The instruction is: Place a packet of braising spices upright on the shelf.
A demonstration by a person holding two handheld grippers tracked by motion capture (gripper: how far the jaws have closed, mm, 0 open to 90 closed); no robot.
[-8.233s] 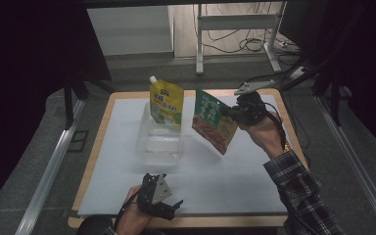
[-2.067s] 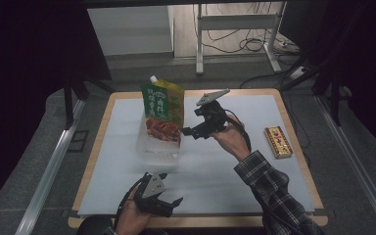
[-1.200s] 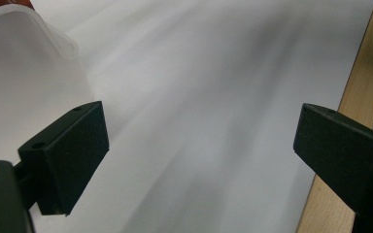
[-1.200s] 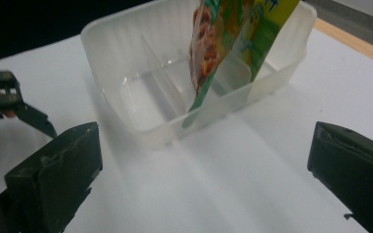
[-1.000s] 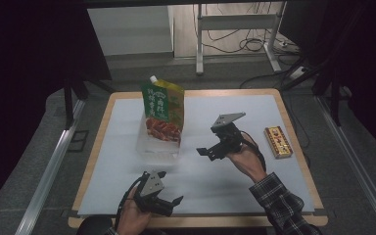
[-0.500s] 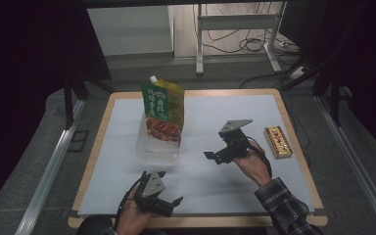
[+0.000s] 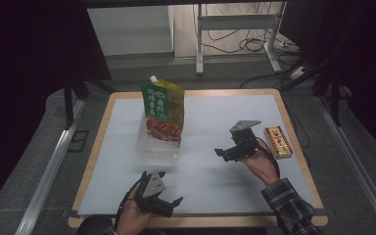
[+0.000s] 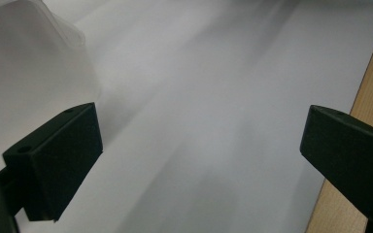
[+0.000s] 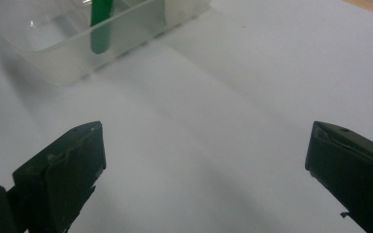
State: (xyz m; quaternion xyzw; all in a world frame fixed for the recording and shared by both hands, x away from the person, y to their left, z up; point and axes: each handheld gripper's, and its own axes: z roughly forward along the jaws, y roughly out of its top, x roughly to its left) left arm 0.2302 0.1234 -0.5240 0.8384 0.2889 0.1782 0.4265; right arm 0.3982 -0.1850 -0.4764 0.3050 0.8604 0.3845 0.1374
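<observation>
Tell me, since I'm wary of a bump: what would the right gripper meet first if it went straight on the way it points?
Probably the clear container holding the pouches; bare white tabletop lies between.

1. The bench (image 7: 293,117) has a pale wooden rim with a white sheet (image 7: 210,122) covering most of its top.
2. Grey floor (image 7: 39,161) surrounds the bench, with metal rails (image 7: 49,166) running along both long sides.
3. Behind the bench stands a white metal frame (image 7: 235,24), with black cables (image 7: 254,44) lying loose on the floor under it.
4. A light panel or wall (image 7: 127,29) sits at the back left.
5. Both outer edges of the room are dark; the bench top itself is evenly lit.
</observation>
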